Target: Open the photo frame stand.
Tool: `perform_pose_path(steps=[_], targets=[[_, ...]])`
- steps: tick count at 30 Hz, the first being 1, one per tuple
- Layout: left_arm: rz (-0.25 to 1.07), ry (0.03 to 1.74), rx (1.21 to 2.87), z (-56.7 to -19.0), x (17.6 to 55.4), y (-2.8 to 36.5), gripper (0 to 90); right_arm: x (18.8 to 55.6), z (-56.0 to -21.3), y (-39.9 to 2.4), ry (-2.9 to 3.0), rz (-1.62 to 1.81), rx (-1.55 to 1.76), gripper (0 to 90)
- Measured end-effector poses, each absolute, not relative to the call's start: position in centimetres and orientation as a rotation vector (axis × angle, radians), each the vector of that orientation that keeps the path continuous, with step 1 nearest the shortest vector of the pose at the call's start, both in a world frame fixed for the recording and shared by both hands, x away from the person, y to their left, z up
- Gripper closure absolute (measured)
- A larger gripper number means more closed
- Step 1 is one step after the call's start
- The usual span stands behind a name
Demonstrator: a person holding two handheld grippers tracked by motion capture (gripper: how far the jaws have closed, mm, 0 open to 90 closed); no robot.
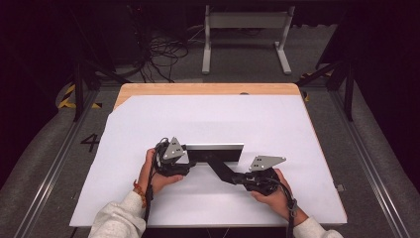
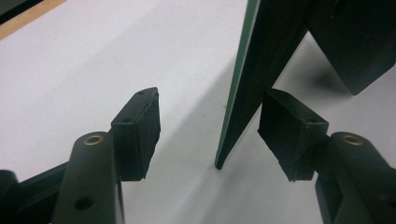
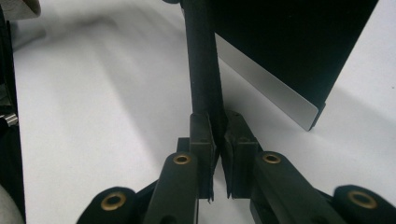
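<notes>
Quick note on where I'm at. The panel [image 1: 215, 148] stands on its long edge in the middle of the white sheet [image 1: 198, 114], a bit toward the near side, with its black strut [image 1: 220, 168] running out to the near right.

My right gripper [image 1: 233, 177] has the jaws pressed together on that strut. In the right gripper view the bar [image 3: 201, 60] rises straight out from between the pads and the panel [image 3: 289, 42] stands beyond it to the right. That grip looks solid and centred.

My left gripper [image 1: 190, 159] is at the panel's left end with the jaws spread. In the left gripper view the panel's edge [image 2: 247, 84] sits between the pads [image 2: 140, 130], close against one and well clear of the other, so nothing is clamped on that side.

As I read it, this step is about steadying the panel while the strut gets set. What I'd do:
- hold the right hand dead quiet, since it's the only real hold at the moment
- slide the left gripper sideways so the edge is centred before closing, otherwise one pad shoves the panel over first
- close slowly and low on the edge, near the sheet
- watch the bottom corner, because if it skates on the sheet the panel will twist around the strut
</notes>
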State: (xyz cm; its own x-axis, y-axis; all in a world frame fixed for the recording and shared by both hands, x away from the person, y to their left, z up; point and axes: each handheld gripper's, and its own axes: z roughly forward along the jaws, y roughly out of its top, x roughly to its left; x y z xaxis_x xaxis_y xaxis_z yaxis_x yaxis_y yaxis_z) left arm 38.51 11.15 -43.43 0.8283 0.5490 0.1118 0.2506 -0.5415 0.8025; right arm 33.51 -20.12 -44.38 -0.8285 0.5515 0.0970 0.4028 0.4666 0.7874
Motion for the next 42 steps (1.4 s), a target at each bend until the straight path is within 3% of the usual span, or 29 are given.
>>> perform_pose_path(steps=[30,37,42], targets=[[0.454,0.565,2.132,-42.6,37.9,11.8,36.2,32.9,-43.2,-21.2,2.497,1.323,0.821,84.1],[0.445,0.549,2.120,-42.4,37.7,12.0,36.3,32.7,-42.7,-21.5,2.459,1.321,0.825,80.7],[0.430,0.511,2.117,-42.2,37.4,11.8,37.0,32.4,-41.8,-21.8,2.405,1.317,0.811,72.9]])
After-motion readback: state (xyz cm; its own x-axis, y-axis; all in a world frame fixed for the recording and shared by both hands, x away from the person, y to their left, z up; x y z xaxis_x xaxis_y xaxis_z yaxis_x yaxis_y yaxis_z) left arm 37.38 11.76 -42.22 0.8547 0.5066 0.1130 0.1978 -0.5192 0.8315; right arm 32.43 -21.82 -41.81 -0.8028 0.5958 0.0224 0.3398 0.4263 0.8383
